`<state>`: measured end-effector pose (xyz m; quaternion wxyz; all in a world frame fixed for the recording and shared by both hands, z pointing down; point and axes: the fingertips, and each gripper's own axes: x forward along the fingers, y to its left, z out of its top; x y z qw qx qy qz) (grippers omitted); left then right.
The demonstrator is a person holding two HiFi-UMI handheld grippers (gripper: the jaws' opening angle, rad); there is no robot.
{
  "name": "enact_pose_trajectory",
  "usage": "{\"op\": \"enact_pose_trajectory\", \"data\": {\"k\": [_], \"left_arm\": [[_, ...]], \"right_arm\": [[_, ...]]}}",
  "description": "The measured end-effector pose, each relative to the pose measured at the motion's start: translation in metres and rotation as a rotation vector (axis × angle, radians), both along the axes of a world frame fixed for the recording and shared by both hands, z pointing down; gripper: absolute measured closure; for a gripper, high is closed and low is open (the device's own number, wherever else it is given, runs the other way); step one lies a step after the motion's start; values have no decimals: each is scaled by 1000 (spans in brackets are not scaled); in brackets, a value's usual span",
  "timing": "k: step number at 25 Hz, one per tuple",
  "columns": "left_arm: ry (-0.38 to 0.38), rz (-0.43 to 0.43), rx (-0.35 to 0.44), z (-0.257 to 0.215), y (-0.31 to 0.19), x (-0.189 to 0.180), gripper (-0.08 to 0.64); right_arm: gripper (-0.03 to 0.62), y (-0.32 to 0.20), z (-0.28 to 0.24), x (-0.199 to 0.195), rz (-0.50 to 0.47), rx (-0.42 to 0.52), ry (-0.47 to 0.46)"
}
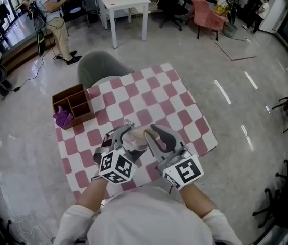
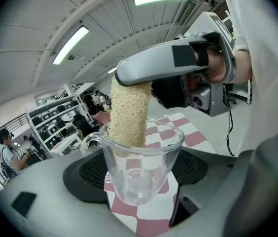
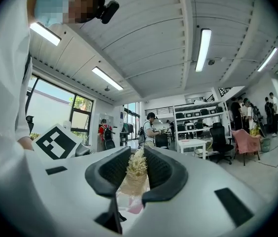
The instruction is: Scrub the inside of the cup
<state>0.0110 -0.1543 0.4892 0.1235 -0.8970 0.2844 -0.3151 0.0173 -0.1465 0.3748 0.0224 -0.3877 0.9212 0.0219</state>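
Note:
A clear glass cup (image 2: 141,167) with a side handle sits clamped between the jaws of my left gripper (image 2: 139,181), mouth up and tilted toward me. A tan loofah scrubber (image 2: 128,113) dips into the cup's mouth and rests against its inner wall. My right gripper (image 3: 136,174) is shut on the loofah (image 3: 135,169), whose frayed top sticks up between the black pads. In the head view both grippers meet over the checked cloth, the left gripper (image 1: 119,149) holding the cup (image 1: 135,139) and the right gripper (image 1: 157,139) above it.
A pink and white checked tablecloth (image 1: 185,116) covers the small table. A brown wooden divided box (image 1: 73,104) with a purple cloth stands at the table's left edge. A grey chair (image 1: 100,68) stands behind the table. A person (image 1: 54,14) stands far back left.

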Motion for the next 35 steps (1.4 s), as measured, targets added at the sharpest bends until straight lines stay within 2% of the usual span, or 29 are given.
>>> {"op": "enact_pose_trajectory", "data": {"k": [4, 9, 16, 20, 25, 29, 35], "left_arm": [[6, -22, 0, -1, -6, -5, 183], [2, -42, -2, -1, -14, -9, 183], [-18, -10, -2, 4, -8, -3, 183], [-17, 10, -3, 6, -1, 3, 183], [-11, -4, -11, 9, -4, 0, 183], [-3, -30, -14, 9, -12, -6, 183], [-1, -31, -18, 10, -14, -4, 183]], "right_arm": [[492, 3, 9, 5, 7, -35, 8], [492, 15, 17, 0, -30, -75, -8], [494, 15, 3, -12, -71, -64, -46], [492, 3, -3, -2, -30, -39, -38], [492, -2, 9, 14, 19, -83, -22], [493, 7, 16, 10, -4, -111, -21], [492, 18, 10, -4, -67, -136, -76]]}}
